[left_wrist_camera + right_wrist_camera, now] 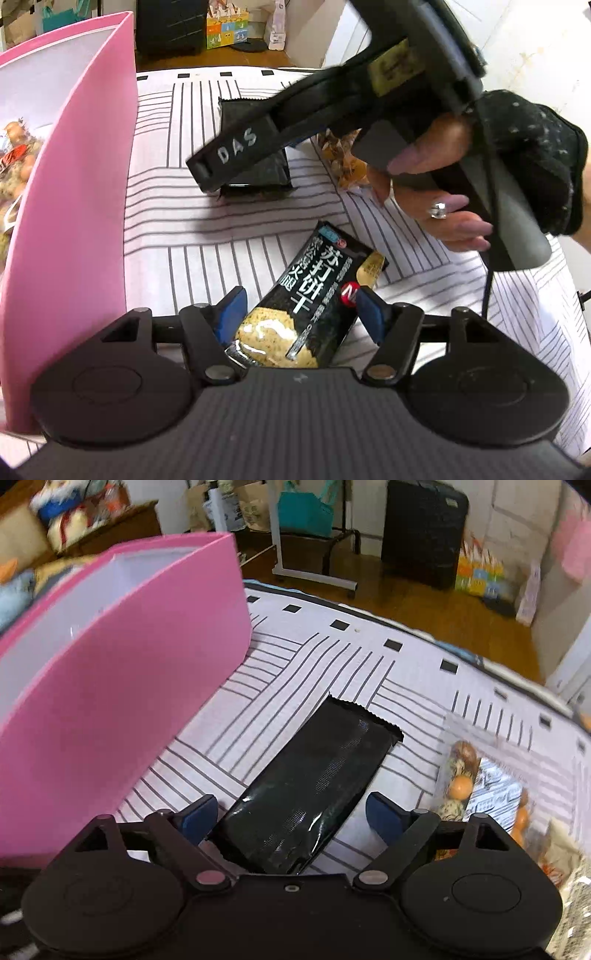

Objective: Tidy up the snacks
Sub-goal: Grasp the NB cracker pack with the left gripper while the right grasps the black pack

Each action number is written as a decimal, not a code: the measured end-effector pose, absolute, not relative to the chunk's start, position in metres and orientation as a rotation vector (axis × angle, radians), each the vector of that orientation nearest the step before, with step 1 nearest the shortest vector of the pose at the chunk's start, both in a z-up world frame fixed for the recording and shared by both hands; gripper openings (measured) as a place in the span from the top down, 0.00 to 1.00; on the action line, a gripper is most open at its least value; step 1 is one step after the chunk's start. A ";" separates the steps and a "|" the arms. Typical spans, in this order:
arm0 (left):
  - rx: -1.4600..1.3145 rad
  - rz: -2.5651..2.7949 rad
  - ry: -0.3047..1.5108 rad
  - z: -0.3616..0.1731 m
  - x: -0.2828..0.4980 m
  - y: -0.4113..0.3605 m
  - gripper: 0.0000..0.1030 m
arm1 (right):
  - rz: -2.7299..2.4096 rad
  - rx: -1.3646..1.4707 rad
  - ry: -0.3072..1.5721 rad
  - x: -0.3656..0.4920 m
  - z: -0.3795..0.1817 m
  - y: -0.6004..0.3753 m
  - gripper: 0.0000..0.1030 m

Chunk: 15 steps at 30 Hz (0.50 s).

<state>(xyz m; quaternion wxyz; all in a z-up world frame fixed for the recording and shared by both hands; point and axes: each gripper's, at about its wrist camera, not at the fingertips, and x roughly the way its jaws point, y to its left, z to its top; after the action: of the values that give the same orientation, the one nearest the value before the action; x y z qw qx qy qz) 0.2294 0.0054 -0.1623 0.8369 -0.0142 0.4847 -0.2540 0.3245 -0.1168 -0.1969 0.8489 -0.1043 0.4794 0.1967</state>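
A black soda-cracker packet [314, 299] with white Chinese print lies on the striped cloth between the blue pads of my left gripper [299, 314], which is open around it. A plain black packet [310, 794] lies between the pads of my right gripper [291, 816], also open and straddling it. In the left wrist view the right gripper's body covers most of that black packet [258, 177]. A pink box [77, 206] stands at the left, with snacks inside; it also shows in the right wrist view [122, 672].
A clear bag of mixed snacks [491, 794] lies right of the black packet; part of it shows in the left wrist view [347, 162]. The striped tablecloth [207, 229] covers the table. Beyond the far edge are a wooden floor, a black case and bags.
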 end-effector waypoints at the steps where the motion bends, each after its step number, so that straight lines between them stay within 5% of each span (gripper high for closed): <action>1: -0.019 -0.539 1.021 -0.162 0.227 0.006 0.37 | 0.409 -0.232 0.994 0.321 -0.197 -0.117 0.16; 3: -0.007 -0.538 1.016 -0.160 0.224 0.006 0.37 | 0.407 -0.237 0.967 0.316 -0.195 -0.120 0.32; 6: 0.000 -0.543 0.999 -0.164 0.226 0.003 0.37 | 0.443 -0.230 0.965 0.305 -0.188 -0.127 0.41; 11: 0.011 -0.565 0.945 -0.169 0.221 0.003 0.36 | 0.522 -0.279 0.954 0.281 -0.190 -0.126 0.41; 15: 0.026 -0.583 0.945 -0.167 0.218 0.000 0.45 | 0.493 -0.247 0.965 0.283 -0.191 -0.126 0.36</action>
<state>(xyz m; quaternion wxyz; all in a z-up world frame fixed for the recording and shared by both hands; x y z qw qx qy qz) 0.2175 0.0004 -0.1670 0.8497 0.0125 0.4486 -0.2766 0.2831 -0.1257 -0.1912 0.8496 -0.1171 0.4580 0.2339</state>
